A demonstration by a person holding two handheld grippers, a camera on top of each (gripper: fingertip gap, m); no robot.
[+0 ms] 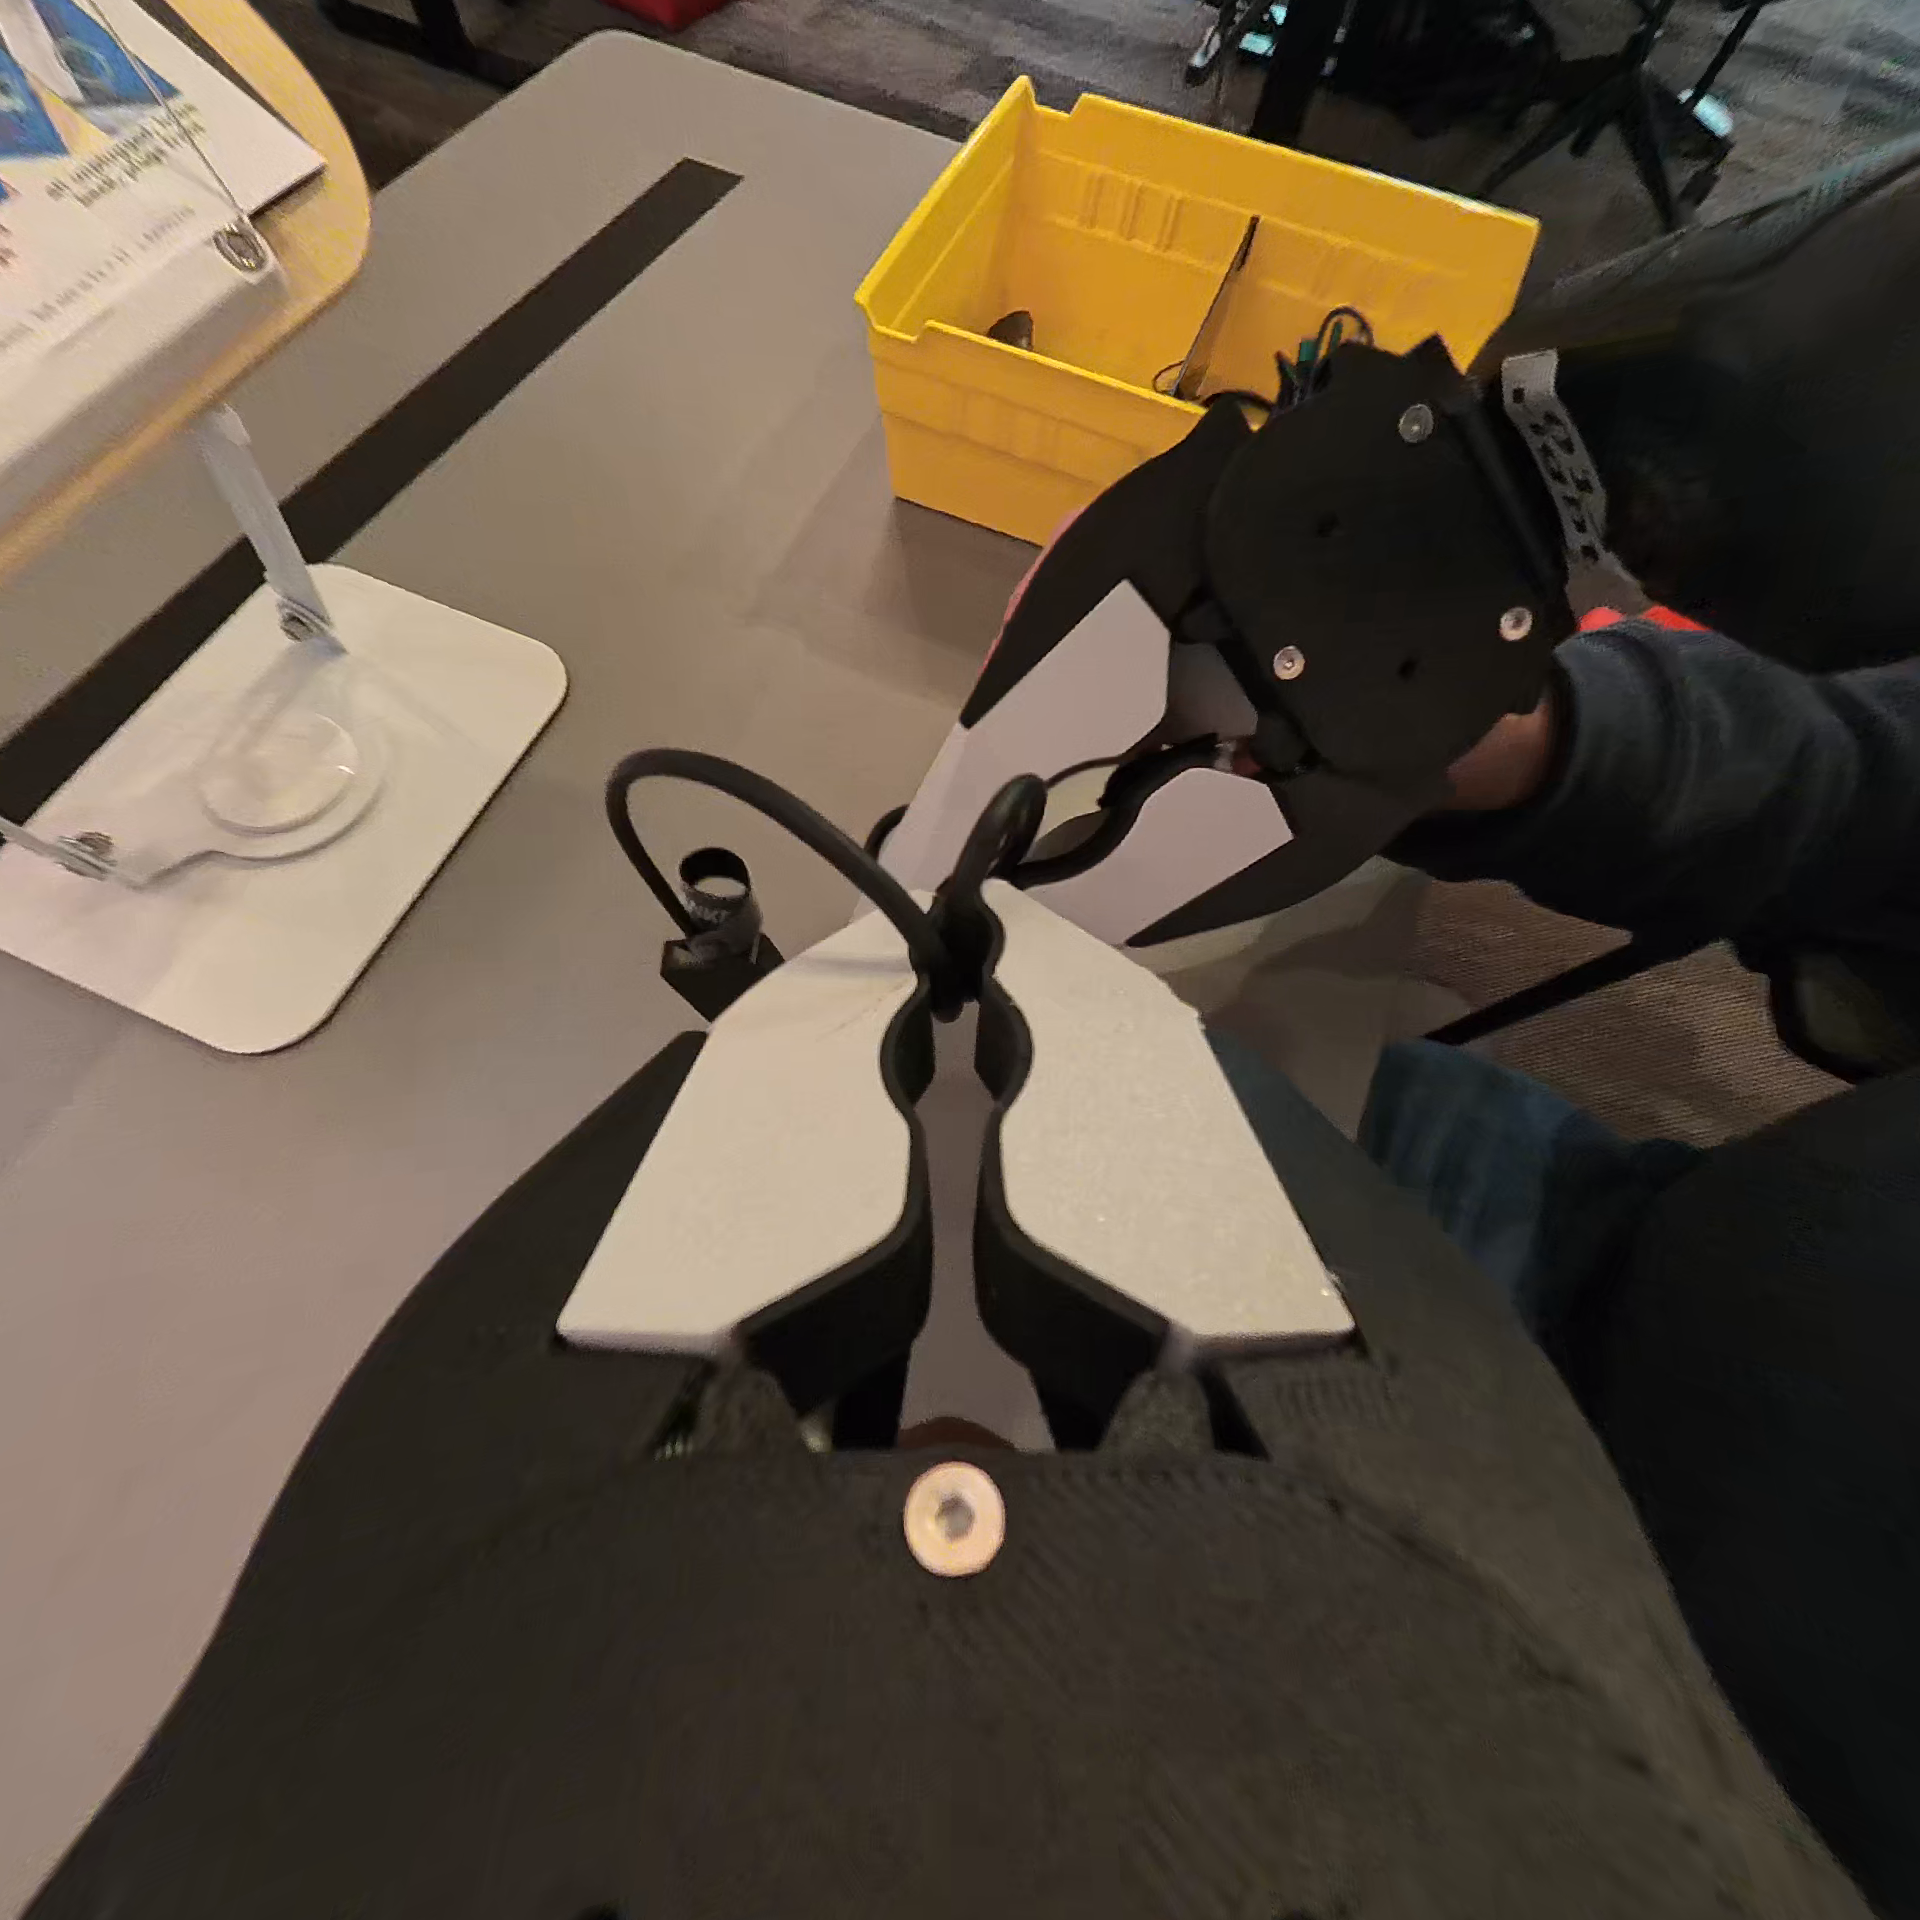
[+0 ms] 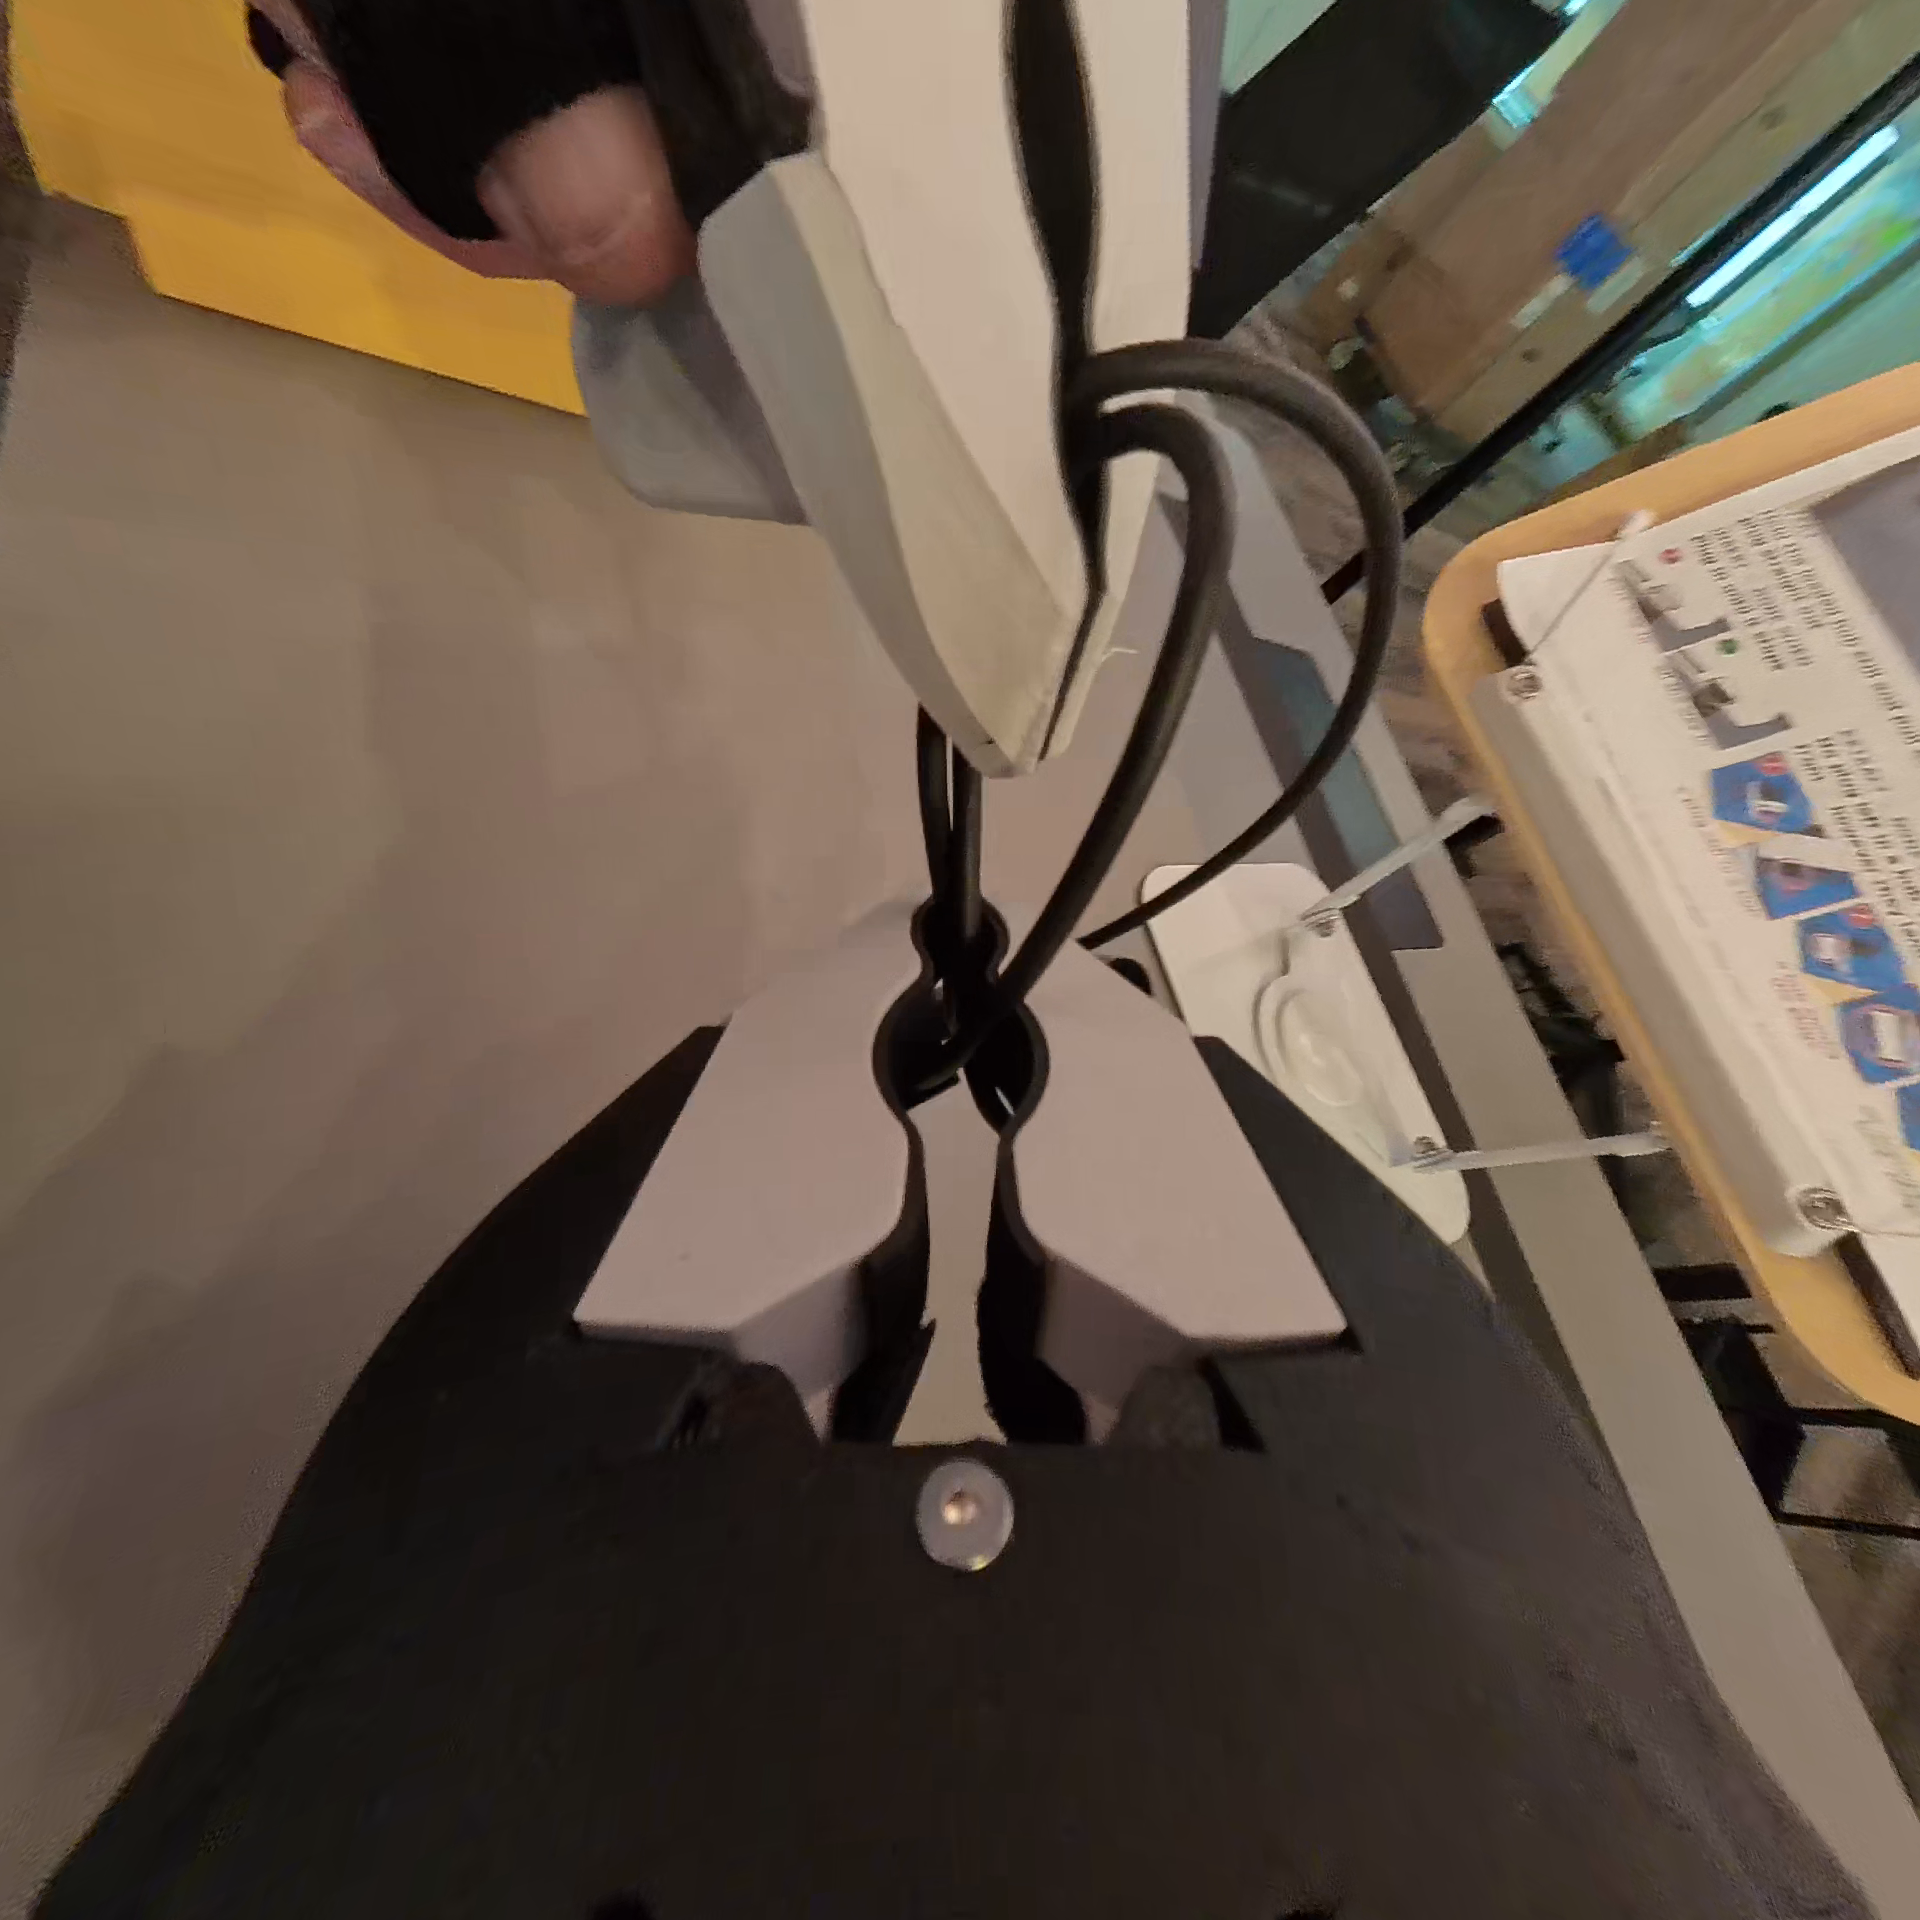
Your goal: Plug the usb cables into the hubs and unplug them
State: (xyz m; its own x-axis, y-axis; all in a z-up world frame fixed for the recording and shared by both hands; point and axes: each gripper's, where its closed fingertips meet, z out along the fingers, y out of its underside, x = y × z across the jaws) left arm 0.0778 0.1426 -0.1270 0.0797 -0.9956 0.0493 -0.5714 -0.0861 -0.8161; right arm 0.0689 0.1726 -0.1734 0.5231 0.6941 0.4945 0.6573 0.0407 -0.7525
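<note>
A black USB cable [image 1: 727,800] is coiled in loops and held up between both grippers above the grey table [image 1: 582,540]. My left gripper [image 1: 956,971] is shut on the cable bundle at its fingertips. My right gripper [image 1: 1013,831] comes in from the right, held by a hand, and pinches the same bundle just beyond. In the right wrist view my right gripper [image 2: 961,992] is shut on the cable strands [image 2: 1299,582], and the left gripper [image 2: 1013,743] reaches down from above, touching the loops. A small black block with a rolled strap [image 1: 717,930] sits on the table, partly hidden.
A yellow bin [image 1: 997,416] with a divider and small parts stands at the back of the table. A white stand base [image 1: 312,831] carrying a tilted printed sheet [image 1: 114,208] is at the left, and also shows in the right wrist view [image 2: 1226,935]. A person's leg [image 1: 1507,1174] is at the right. The left gripper's tips are roughly 6 centimeters from the right gripper's.
</note>
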